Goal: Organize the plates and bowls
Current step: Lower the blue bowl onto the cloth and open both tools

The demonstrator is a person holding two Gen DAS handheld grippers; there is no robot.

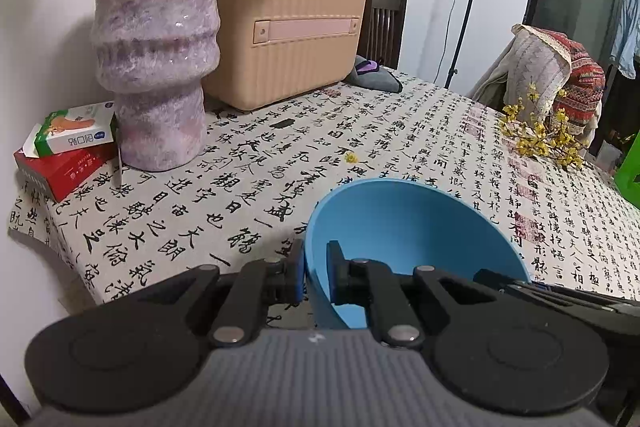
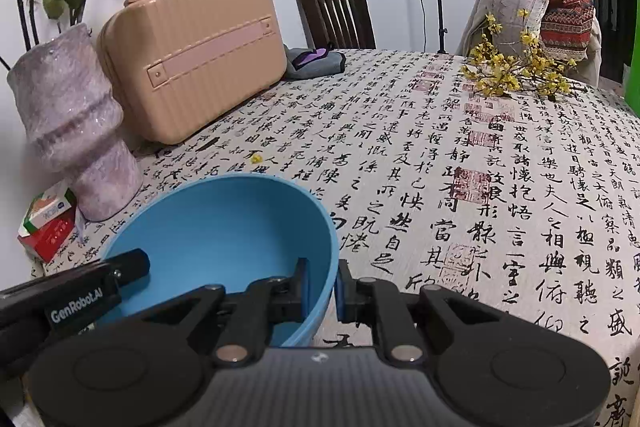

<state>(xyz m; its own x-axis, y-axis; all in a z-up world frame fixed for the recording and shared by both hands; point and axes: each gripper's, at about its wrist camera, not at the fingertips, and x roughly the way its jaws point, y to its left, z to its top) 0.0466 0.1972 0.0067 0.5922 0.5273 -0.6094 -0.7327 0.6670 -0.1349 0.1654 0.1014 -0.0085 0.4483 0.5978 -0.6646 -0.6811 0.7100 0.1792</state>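
Observation:
A blue bowl (image 1: 412,227) is held over the near part of the table, and it also shows in the right wrist view (image 2: 216,227). My left gripper (image 1: 316,273) is shut on the bowl's left rim, one finger inside and one outside. My right gripper (image 2: 322,285) is shut on the bowl's right rim in the same way. The left gripper's finger shows in the right wrist view at the bowl's far side (image 2: 128,265). No plates are in view.
The table has a calligraphy-print cloth (image 2: 440,167). A purple vase (image 1: 156,47), a tan case (image 1: 288,27) and red and green boxes (image 1: 64,147) stand at the back left. Yellow flower sprigs (image 2: 512,75) lie at the back right. Chairs stand behind the table.

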